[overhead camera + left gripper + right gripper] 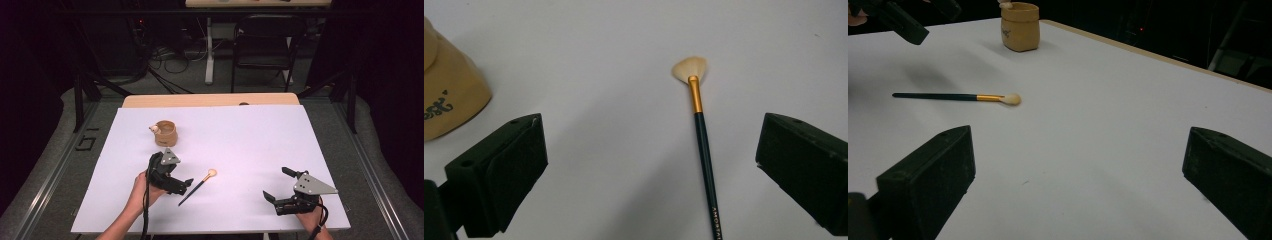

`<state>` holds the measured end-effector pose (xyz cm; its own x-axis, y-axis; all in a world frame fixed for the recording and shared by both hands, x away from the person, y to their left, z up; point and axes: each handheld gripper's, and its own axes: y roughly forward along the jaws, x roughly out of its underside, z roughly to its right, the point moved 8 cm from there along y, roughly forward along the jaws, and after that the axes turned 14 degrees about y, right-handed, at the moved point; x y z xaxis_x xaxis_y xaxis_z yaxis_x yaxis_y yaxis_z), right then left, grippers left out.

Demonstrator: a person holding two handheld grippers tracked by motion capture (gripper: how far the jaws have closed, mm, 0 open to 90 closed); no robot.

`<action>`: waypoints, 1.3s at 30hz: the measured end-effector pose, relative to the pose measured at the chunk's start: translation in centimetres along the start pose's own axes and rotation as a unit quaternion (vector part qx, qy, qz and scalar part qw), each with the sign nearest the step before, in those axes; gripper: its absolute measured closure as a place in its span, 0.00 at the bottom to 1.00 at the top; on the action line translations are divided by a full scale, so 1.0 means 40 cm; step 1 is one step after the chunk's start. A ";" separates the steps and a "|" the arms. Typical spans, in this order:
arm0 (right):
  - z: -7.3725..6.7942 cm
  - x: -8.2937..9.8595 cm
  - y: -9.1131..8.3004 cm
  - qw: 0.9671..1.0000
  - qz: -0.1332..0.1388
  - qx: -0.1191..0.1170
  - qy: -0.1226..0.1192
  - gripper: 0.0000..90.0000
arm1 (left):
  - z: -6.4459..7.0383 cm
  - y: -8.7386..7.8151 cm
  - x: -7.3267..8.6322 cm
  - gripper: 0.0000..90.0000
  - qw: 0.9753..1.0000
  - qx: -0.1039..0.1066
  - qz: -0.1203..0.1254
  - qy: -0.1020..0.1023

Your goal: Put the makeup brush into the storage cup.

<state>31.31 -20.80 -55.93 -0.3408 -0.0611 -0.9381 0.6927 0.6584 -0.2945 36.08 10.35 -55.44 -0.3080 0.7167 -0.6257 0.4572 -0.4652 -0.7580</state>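
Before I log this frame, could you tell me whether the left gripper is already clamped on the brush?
No: in the left gripper view the brush lies flat on the table between the wide-open jaws of the left gripper, touching neither.

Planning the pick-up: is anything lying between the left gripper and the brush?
Nothing visible does. The left gripper hangs open above the brush with bare white table between its jaws; the tan cup stands off to the side.
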 end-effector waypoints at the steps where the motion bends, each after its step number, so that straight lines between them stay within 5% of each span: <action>1: 0.000 0.004 -0.002 1.000 -0.011 0.000 -0.001 0.00 | 0.001 0.001 -0.005 0.00 1.000 0.002 -0.006 0.001; 9: 0.001 0.000 -0.001 1.000 0.002 0.002 0.001 0.00 | 0.005 0.024 -0.032 0.00 0.999 0.023 -0.044 0.001; 16: 0.003 0.002 -0.007 1.000 -0.009 0.000 -0.001 0.00 | 0.016 0.045 -0.038 0.00 0.994 0.037 -0.100 0.002; 39: 0.005 0.008 -0.001 1.000 -0.017 0.003 -0.007 0.01 | 0.041 0.108 -0.046 0.00 0.984 0.041 -0.175 -0.009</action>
<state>31.29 -21.01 -56.26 -0.3551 -0.0929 -0.9302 0.6843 0.6520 -0.3264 37.24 6.16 -57.87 -0.4502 0.8309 -0.3269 0.2515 -0.2333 -0.9393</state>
